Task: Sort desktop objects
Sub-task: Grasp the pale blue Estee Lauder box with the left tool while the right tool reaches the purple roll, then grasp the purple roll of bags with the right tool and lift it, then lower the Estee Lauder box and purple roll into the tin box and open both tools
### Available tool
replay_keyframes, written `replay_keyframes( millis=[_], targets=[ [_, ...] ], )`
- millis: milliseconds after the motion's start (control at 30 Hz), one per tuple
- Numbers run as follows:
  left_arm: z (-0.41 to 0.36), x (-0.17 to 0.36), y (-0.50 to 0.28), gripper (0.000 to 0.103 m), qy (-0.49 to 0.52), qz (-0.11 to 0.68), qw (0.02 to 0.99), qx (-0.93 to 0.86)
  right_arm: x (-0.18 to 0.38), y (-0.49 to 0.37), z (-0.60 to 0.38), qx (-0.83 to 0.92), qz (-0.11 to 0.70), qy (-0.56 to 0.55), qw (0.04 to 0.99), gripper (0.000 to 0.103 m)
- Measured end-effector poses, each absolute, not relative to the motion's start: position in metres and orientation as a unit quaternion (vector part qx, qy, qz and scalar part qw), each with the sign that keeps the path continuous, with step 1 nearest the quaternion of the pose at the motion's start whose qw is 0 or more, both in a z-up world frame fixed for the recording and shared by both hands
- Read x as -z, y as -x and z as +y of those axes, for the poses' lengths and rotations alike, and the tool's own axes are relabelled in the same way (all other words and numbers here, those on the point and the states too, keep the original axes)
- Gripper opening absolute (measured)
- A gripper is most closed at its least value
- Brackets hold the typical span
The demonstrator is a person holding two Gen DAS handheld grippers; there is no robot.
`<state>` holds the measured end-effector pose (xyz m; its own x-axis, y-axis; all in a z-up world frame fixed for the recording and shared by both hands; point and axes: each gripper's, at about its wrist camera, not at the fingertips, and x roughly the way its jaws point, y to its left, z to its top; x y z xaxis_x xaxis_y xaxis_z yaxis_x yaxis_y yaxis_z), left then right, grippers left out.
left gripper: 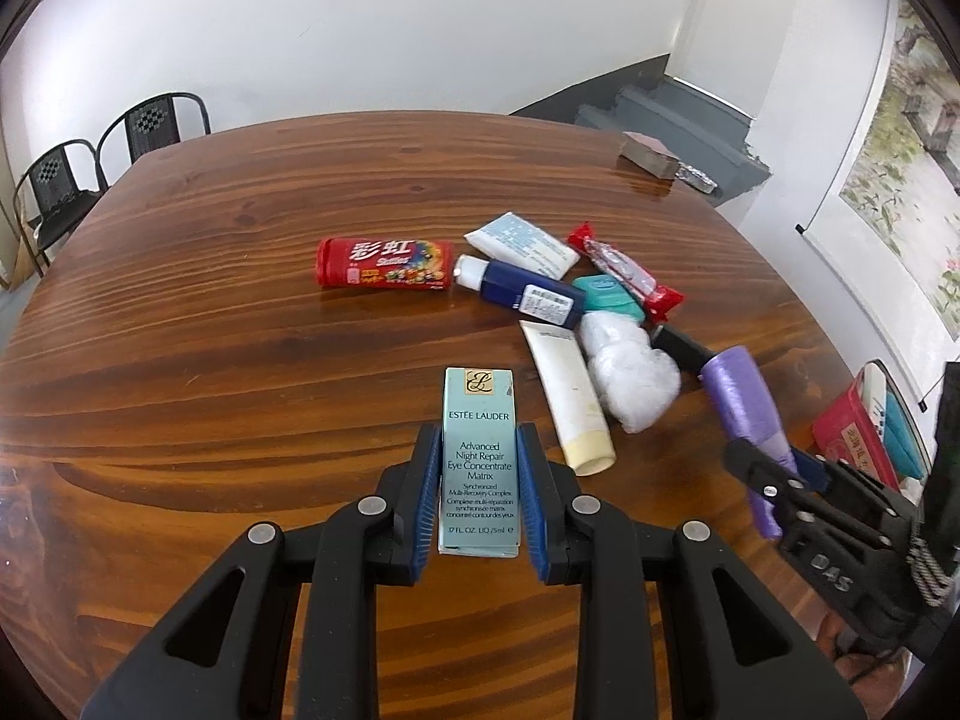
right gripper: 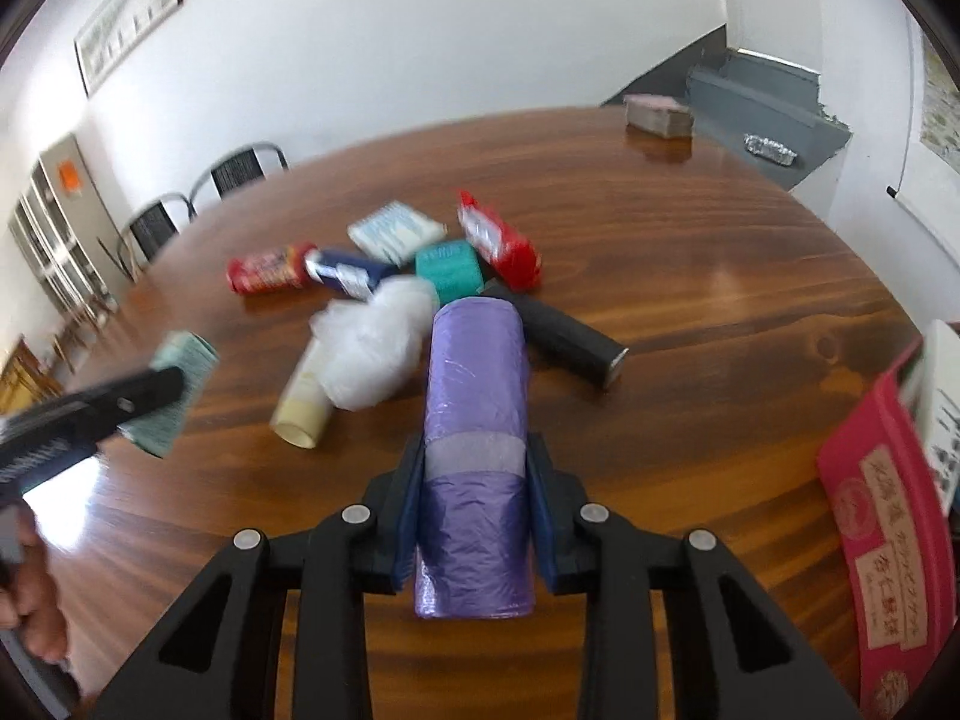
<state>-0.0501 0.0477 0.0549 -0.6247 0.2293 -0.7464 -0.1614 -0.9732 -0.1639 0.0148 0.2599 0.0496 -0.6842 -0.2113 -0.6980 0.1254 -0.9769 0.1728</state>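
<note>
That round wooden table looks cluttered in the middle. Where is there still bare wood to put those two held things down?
The table is bare to the left of the red candy tube and in front of it. The far side is bare too, up to the small block near the rim. It is crowded on the right, where tubes and packets touch or overlap around the white plastic wad.

The red box [right gripper: 888, 546] is cut off by the right wrist view's edge
</note>
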Motion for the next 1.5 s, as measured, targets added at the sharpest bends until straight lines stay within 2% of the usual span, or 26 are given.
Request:
replay_keyframes(
  millis=[267,767,1067,1500],
  targets=[
    [0.075,-0.061,0.037,0.027,0.415,-0.030,0.132,-0.900,-0.066,-0.052,0.286,0.926,-0.095,-0.355,0.084,0.034],
    [0.163,-0.078,0.009,0.027,0.405,-0.006,0.207,-0.891,-0.103,-0.133,0.387,0.952,-0.135,-0.274,-0.031,0.034],
    [0.212,-0.085,-0.003,0.027,0.402,0.006,0.251,-0.881,-0.098,-0.162,0.456,0.941,-0.166,-0.272,-0.114,0.034],
    [0.257,-0.093,-0.017,0.027,0.401,0.027,0.274,-0.874,-0.093,-0.179,0.490,0.933,-0.176,-0.261,-0.173,0.037]
  ],
)
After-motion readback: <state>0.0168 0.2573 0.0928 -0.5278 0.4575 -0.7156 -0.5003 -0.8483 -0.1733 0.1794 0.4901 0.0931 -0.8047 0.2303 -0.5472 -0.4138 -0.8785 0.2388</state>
